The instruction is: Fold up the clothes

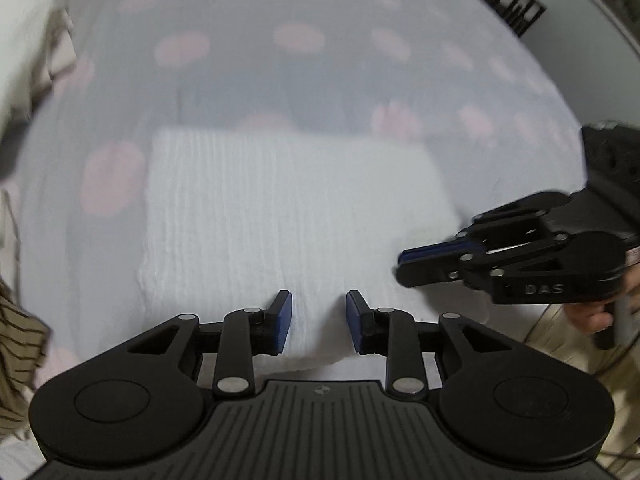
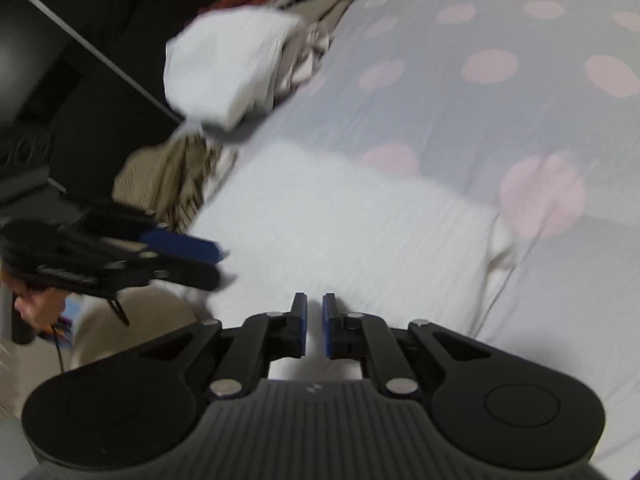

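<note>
Where the left wrist camera looks down, a folded white ribbed garment (image 1: 288, 208) lies flat on a pale grey bedsheet with pink dots (image 1: 460, 80), its near edge reaching under the left gripper (image 1: 319, 320), whose blue-padded fingers stand apart with a clear gap and nothing between them. Off to the right, the right gripper (image 1: 404, 262) hangs over the garment's right edge, held by a hand (image 1: 596, 316); its fingers look nearly closed, with no cloth visibly pinched. A heap of white and beige clothes (image 1: 28, 60) sits at the far left. From the right wrist camera, the right gripper (image 2: 315, 320) shows only a narrow slit between its pads, empty, hovering over the garment's (image 2: 348, 232) near edge. The left gripper (image 2: 218, 264) enters from the left, blurred, above the garment's left corner. Beyond it a pile of unfolded clothes (image 2: 232, 68) rests at the sheet's (image 2: 480, 112) edge.
</note>
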### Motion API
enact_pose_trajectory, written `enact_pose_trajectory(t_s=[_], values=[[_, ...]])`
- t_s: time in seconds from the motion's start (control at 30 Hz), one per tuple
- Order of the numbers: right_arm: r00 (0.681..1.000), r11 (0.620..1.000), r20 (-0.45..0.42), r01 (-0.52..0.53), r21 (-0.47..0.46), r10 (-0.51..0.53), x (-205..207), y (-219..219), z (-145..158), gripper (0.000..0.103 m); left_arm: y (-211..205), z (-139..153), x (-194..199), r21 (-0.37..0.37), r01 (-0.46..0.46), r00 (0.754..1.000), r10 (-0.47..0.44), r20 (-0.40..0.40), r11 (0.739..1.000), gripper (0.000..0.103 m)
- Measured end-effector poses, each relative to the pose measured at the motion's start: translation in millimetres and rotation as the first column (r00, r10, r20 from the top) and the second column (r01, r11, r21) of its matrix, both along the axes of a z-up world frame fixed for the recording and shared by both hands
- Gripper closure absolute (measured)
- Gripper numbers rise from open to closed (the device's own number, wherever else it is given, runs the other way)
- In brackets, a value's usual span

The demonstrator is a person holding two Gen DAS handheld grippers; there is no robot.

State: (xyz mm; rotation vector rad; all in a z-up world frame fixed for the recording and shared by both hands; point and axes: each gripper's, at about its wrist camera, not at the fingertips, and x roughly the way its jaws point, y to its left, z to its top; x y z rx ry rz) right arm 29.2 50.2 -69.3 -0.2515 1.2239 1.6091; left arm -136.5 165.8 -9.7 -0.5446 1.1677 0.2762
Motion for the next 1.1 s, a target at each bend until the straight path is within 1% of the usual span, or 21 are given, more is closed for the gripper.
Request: enact_pose_trajectory(t_s=[0.07, 0.1, 0.13, 0.17, 0.27, 0.33, 0.37, 0.43, 0.47, 0.5, 0.57, 0.67, 0.77, 0.8, 0.87, 0.97, 1.0, 1.03, 1.07, 1.1], values=[[0.999, 0.999, 0.049, 0.008, -0.036, -0.006, -5, 4, -9, 0.101, 1, -16, -1, -0.01, -0.008, 1.0, 0.008, -0.024, 1.0, 0.077], [0.997, 0.998, 0.077, 0.016, -0.056, -0.011, -8, 6, -13, 0.103, 2, -19, -2, -0.021, -0.01, 1.0, 0.01, -0.019, 1.0, 0.077], [0.996, 0.997, 0.083, 0.029, -0.067, -0.024, -7, 7, -16, 0.103, 3, -22, -4, -0.031, -0.012, 1.0, 0.012, -0.014, 0.999, 0.076], [0.996, 0.996, 0.077, 0.046, -0.074, -0.04, -4, 7, -19, 0.103, 3, -25, -5, -0.041, -0.014, 1.0, 0.014, -0.009, 0.999, 0.076], [0.996, 0.993, 0.045, 0.086, -0.077, -0.083, 3, 7, -20, 0.103, 3, -29, -4, -0.04, -0.016, 1.0, 0.016, -0.01, 0.999, 0.076], [0.994, 0.992, 0.016, 0.108, -0.069, -0.107, 7, 6, -17, 0.103, 2, -21, -5, -0.025, -0.009, 1.0, 0.009, -0.016, 1.0, 0.076], [0.993, 0.991, 0.002, 0.119, -0.066, -0.12, 10, 5, -16, 0.103, 2, -15, -4, -0.019, -0.006, 1.0, 0.006, -0.003, 1.0, 0.076], [0.989, 0.988, -0.027, 0.142, -0.06, -0.144, 14, 4, -13, 0.103, 8, 3, -6, 0.001, 0.002, 0.998, -0.002, 0.057, 1.0, 0.075], [0.987, 0.987, -0.042, 0.153, -0.057, -0.155, 16, 4, -11, 0.101, 12, 9, -3, 0.013, -0.011, 0.997, 0.01, 0.076, 1.0, 0.075], [0.984, 0.984, -0.035, 0.175, -0.042, -0.177, 20, 4, -8, 0.099, 17, 11, 0, 0.033, -0.034, 0.996, 0.031, 0.083, 0.999, 0.075], [0.973, 0.973, 0.001, 0.23, 0.003, -0.23, 28, 7, 1, 0.096, 28, 8, 9, 0.089, -0.067, 0.997, 0.063, 0.051, 0.994, 0.075], [0.966, 0.966, 0.015, 0.258, 0.005, -0.258, 33, 8, 0, 0.094, 43, -10, 20, 0.103, -0.093, 0.996, 0.093, 0.006, 0.99, 0.075], [0.96, 0.961, 0.023, 0.278, -0.001, -0.278, 36, 8, -3, 0.094, 45, -19, 24, 0.105, -0.097, 0.995, 0.097, 0.008, 0.99, 0.075], [0.958, 0.959, 0.025, 0.284, -0.003, -0.284, 37, 8, -4, 0.099, 43, -21, 24, 0.115, -0.092, 0.996, 0.092, 0.008, 0.989, 0.075], [0.954, 0.955, 0.031, 0.298, -0.007, -0.297, 39, 8, -6, 0.103, 43, -24, 24, 0.128, -0.086, 0.996, 0.086, 0.006, 0.988, 0.075], [0.948, 0.948, 0.039, 0.318, -0.012, -0.317, 43, 8, -9, 0.103, 40, -20, 23, 0.146, -0.08, 0.997, 0.08, 0.007, 0.986, 0.075], [0.945, 0.946, 0.042, 0.324, -0.014, -0.324, 44, 8, -10, 0.103, 41, -15, 19, 0.133, -0.085, 0.996, 0.084, 0.017, 0.987, 0.075], [0.943, 0.944, 0.045, 0.331, -0.016, -0.33, 45, 8, -11, 0.098, 43, -10, 15, 0.118, -0.09, 0.996, 0.087, 0.029, 0.989, 0.074], [0.941, 0.941, 0.047, 0.338, -0.018, -0.336, 46, 8, -12, 0.093, 47, -4, 8, 0.097, -0.089, 0.995, 0.084, 0.05, 0.991, 0.066], [0.94, 0.94, -0.001, 0.342, -0.017, -0.342, 51, 3, -13, 0.064, 52, 2, 1, 0.078, -0.086, 0.994, 0.081, 0.072, 0.993, 0.056]])
